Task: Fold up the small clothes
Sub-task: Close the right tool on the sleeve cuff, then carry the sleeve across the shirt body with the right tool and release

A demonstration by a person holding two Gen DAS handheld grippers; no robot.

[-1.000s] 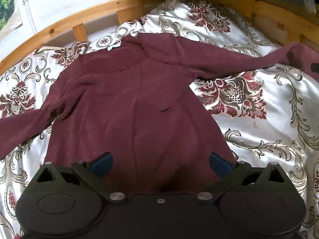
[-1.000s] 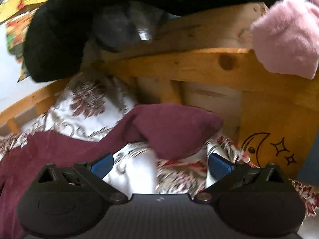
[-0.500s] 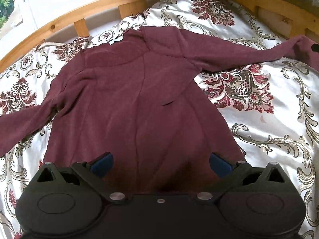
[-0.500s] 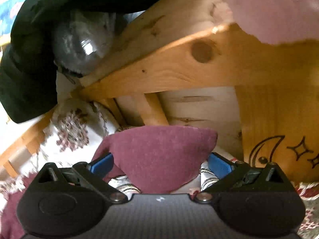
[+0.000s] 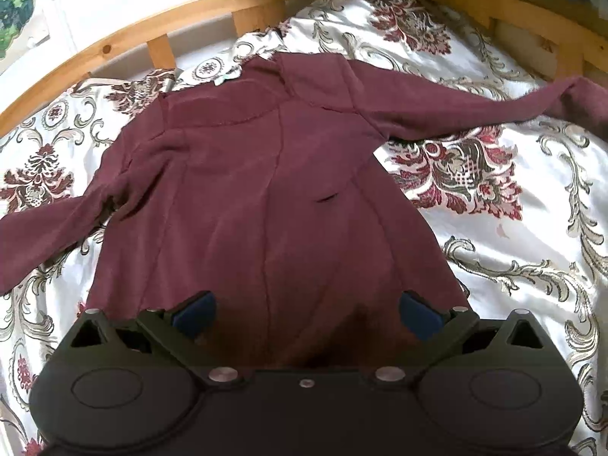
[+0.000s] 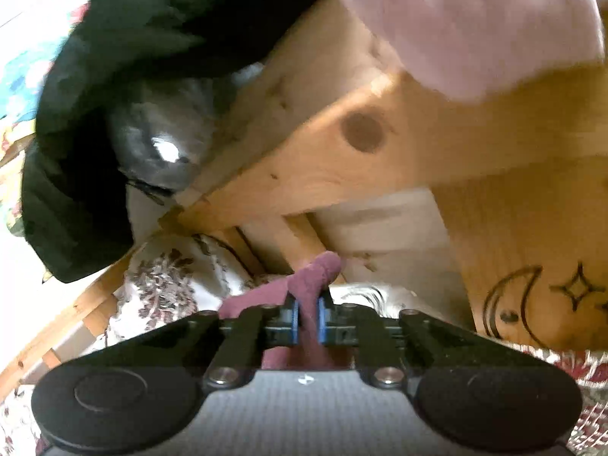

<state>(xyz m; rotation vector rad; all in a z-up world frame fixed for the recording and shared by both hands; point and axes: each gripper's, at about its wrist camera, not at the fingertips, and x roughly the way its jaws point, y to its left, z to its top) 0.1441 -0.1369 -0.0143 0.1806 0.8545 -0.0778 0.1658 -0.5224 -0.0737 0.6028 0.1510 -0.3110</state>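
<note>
Patterned satin bedspread, white with red and grey florals, inside wooden bed frame. Maroon long-sleeved top spread flat on bedspread, collar toward frame, sleeves out to both sides. Black garment and pink fluffy item draped over frame rail above. Moon and star drawn on frame panel. Left gripper released, jaws wide, over hem of top, nothing pinched. Right gripper just clenched, blue pads grasping sleeve cuff, cuff bunched up between pads.
</note>
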